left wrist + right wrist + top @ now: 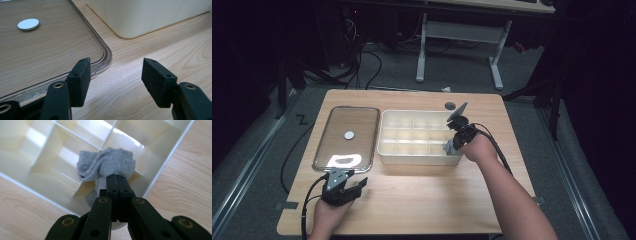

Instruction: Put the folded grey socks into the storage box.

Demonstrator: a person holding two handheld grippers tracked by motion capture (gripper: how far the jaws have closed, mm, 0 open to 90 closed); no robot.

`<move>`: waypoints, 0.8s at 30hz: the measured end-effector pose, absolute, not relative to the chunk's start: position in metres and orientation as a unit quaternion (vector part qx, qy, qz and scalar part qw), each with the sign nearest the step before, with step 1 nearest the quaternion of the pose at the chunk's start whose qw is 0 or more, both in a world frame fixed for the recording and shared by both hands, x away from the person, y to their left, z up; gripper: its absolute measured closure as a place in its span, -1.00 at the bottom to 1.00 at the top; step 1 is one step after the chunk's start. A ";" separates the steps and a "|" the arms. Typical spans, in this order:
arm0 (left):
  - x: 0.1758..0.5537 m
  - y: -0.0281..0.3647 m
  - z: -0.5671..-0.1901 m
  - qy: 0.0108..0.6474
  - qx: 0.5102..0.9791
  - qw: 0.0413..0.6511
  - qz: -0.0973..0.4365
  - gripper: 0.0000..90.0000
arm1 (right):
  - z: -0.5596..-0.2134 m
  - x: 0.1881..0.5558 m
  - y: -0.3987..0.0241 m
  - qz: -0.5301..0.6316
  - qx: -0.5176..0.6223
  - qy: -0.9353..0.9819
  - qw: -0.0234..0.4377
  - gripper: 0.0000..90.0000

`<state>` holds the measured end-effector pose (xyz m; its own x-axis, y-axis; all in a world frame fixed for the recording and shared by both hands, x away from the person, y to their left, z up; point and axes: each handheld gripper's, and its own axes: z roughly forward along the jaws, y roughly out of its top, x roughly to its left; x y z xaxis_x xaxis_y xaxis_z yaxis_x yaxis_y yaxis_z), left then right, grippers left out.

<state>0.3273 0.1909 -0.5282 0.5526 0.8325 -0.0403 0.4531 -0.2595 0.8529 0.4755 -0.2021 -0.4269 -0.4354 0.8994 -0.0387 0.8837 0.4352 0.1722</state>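
Jaws first: the right gripper (pixel 116 178) has its two black jaws pressed together on a bunched grey sock (pixel 107 163), the cloth pinched at the tips and bulging out above them. The left gripper (pixel 116 75) stands with its jaws wide apart, nothing between them but bare wood.

Now from the biggest thing down. The wooden table (pixel 422 197) carries it all. On it, right of centre, sits the cream divided box (pixel 384 150), its grid of compartments open to the top. The right gripper (pixel 452 145) hangs over the box's near right corner, and there is the sock (pixel 447 146), a small grey lump at that corner compartment; in the right gripper view it sits over the corner cell, beside the outer wall. Whether it rests on the bottom, I cannot tell.

Just left of the box, close beside it but apart, lies the clear flat lid (pixel 324 150), rounded at the corners, flat on the wood. The left gripper (pixel 354 187) rests at the lid's near edge.

Smallest of all: a white round disc (pixel 349 134) on the lid (pixel 106 53), near its middle, seen again far off at the upper left in the left gripper view (pixel 28 24)
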 end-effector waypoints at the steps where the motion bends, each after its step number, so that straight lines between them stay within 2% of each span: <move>1: 0.327 0.191 -0.528 0.421 0.763 0.440 0.216 -0.09 | -0.430 0.477 -0.202 0.058 0.523 0.848 0.067 1.00; 12: 0.328 0.191 -0.528 0.421 0.764 0.439 0.216 -0.09 | -0.456 0.477 -0.200 0.022 0.521 0.852 0.047 1.00; 18: 0.328 0.190 -0.529 0.420 0.766 0.437 0.215 -0.09 | -0.444 0.473 -0.203 0.042 0.518 0.853 0.041 1.00; 24: 0.327 0.189 -0.529 0.418 0.767 0.437 0.215 -0.09 | -0.424 0.474 -0.203 0.066 0.519 0.850 0.057 1.00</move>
